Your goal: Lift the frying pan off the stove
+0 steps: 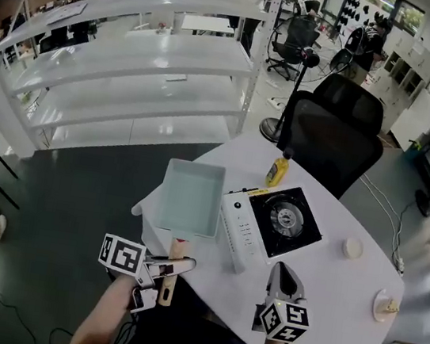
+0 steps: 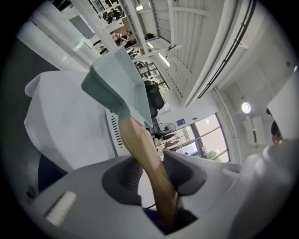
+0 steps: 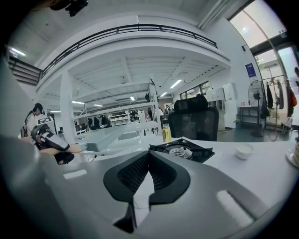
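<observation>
Wooden handle [image 2: 149, 163] is all you've got hold of: your left gripper [image 1: 170, 274] is clamped on its lower end, and it runs slanted between the pads. The pan [image 1: 191, 196] is already clear of the stove [image 1: 284, 218], just left of it and near the table [image 1: 341, 290] edge. Your right gripper [image 1: 285, 278] hangs closed and empty, near the stove's front.

The risk now is leverage. With the grip that far from the pan, it could twist or droop in the pads. Swing right and you may clip the stove's side. If it slips, it could go over the table edge.
</observation>
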Available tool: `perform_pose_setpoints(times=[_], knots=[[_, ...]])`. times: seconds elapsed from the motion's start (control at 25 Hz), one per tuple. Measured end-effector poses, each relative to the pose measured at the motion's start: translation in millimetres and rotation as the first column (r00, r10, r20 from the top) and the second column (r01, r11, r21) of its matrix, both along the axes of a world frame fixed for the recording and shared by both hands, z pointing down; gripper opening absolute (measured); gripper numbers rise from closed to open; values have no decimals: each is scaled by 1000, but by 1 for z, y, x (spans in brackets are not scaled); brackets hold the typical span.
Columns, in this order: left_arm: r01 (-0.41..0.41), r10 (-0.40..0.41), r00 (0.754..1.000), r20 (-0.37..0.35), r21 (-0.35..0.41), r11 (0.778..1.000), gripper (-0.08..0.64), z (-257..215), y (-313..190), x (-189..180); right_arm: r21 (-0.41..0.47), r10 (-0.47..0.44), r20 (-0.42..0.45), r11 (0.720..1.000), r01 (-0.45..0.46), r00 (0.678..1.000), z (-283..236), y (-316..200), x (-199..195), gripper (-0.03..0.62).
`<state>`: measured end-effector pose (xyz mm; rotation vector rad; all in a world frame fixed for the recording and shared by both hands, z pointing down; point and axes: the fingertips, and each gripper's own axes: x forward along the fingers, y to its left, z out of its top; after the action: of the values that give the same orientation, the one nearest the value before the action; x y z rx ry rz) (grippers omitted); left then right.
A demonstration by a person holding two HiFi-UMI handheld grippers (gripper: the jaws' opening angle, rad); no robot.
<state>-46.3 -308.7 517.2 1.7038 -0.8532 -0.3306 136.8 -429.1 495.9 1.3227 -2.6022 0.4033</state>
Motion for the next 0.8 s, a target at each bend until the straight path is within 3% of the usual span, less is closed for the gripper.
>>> perform_pose_setpoints(times=[0.8], knots=[[-2,2,999,-37,-1,1000,198,5,5,8,34,-18,-23,999,18,1000,1,4,0,4]])
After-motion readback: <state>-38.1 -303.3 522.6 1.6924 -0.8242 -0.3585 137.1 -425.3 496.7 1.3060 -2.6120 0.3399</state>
